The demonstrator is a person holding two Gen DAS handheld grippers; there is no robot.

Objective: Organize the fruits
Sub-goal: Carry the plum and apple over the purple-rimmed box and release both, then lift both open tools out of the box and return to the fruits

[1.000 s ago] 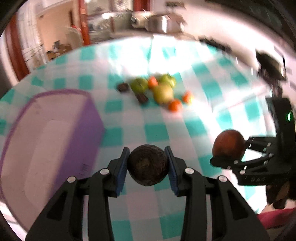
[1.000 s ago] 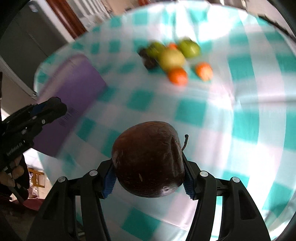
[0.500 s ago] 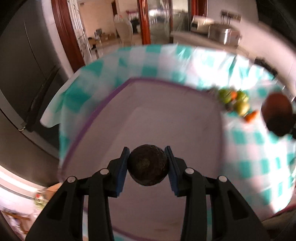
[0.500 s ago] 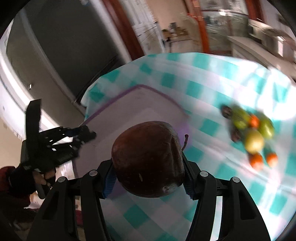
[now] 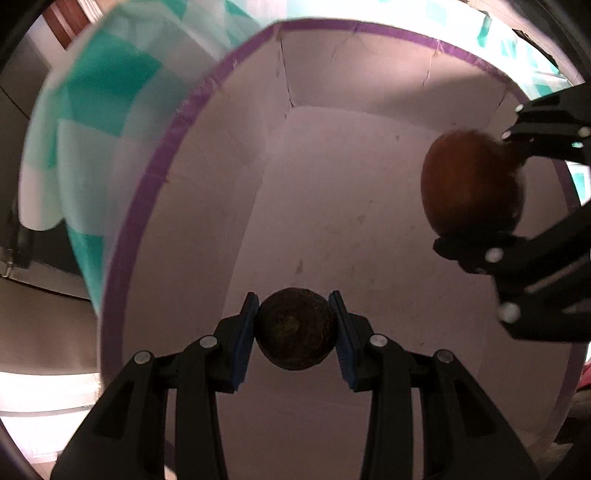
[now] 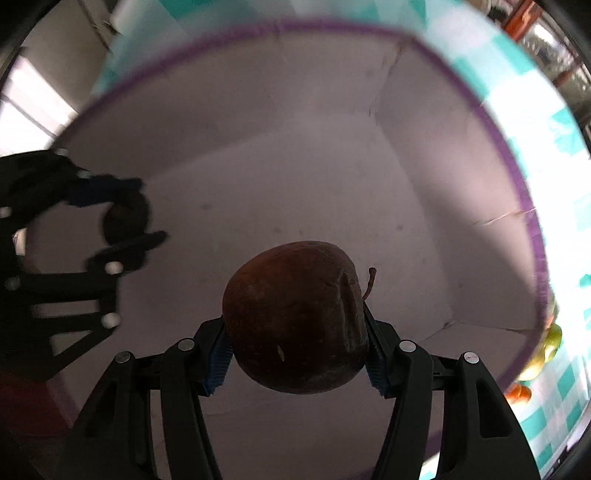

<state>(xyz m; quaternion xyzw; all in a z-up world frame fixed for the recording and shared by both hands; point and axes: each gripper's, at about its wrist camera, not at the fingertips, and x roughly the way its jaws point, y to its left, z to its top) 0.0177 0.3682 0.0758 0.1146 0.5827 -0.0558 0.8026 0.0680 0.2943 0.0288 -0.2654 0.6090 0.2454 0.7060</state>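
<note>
A white box with a purple rim [image 5: 369,27] fills both views from above, and its floor is bare. My left gripper [image 5: 295,325] is shut on a small dark round rough-skinned fruit [image 5: 295,328] and hangs over the box floor. My right gripper [image 6: 295,332] is shut on a dark red apple [image 6: 295,317] with a short stem, also over the box interior. In the left wrist view the apple [image 5: 472,184] shows at the right. In the right wrist view the dark fruit [image 6: 125,218] shows at the left, blurred.
The box stands on a teal-and-white checked tablecloth [image 5: 107,74], close to the table's edge where the cloth hangs down. Beyond the box's right wall lie yellow-green fruits [image 6: 550,343] and orange ones [image 6: 519,393].
Both grippers have swung from over the open tablecloth to above the box and tipped downward. Each keeps its fruit. The fruit pile has slid to the frame's edge.
</note>
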